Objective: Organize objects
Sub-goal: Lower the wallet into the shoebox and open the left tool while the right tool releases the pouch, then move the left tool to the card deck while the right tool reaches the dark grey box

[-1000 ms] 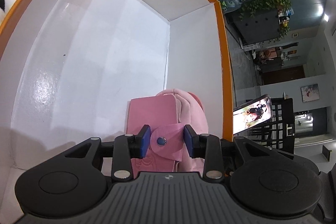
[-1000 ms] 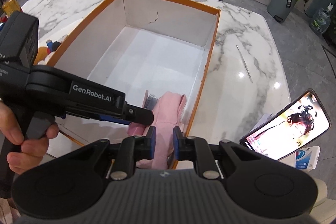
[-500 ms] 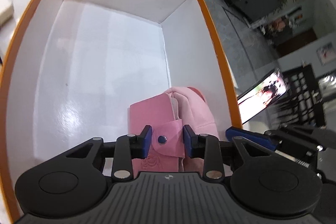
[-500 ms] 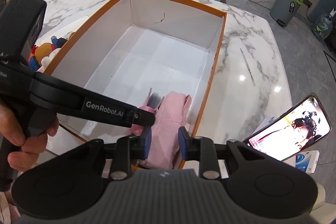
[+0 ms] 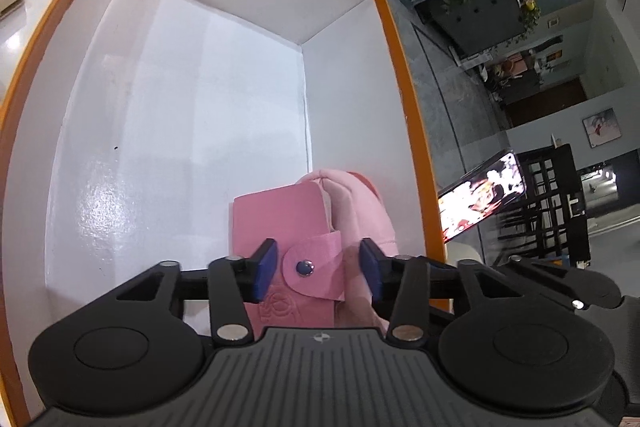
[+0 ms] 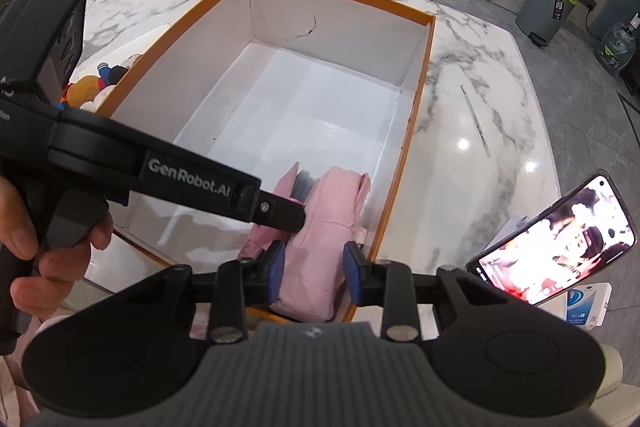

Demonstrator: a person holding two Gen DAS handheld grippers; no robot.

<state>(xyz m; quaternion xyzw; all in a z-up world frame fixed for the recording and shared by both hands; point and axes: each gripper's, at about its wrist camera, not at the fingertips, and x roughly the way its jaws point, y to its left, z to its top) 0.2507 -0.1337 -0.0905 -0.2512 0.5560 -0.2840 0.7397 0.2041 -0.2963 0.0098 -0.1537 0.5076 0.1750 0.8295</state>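
**A:** Marble counter [image 6: 472,67], white with grey veining. What is logged on it?

**B:** Item one: orange-rimmed box [image 6: 416,131], white inside, open-topped, taking up the middle of the counter. Its far wall carries a thin crack.

**A:** Contents of the box?

**B:** Two entries, both in the near right corner. Pink wallet [image 5: 280,223] with a snap-button strap, lying on the box floor. Pink folded cloth [image 6: 320,227], touching the wallet on its right and resting against the right wall of the box.

**A:** Left gripper [image 5: 318,269]?

**B:** Inside the box, low over the wallet. Its jaws stand wide apart, one blue pad on each side of the snap strap, with a visible gap on both sides; nothing held.

**A:** Right gripper [image 6: 313,274]?

**B:** At the near edge of the box, jaws spread, straddling the near end of the pink cloth. Whether the pads touch the cloth cannot be told; they are not pressed onto it.

**A:** Items off the box?

**B:** Phone [image 6: 560,247], screen lit, propped near the right edge of the counter. Thin rod [image 6: 475,121] lying on the marble, right of the box. Plush toys [image 6: 96,83] against the box's left outer wall.
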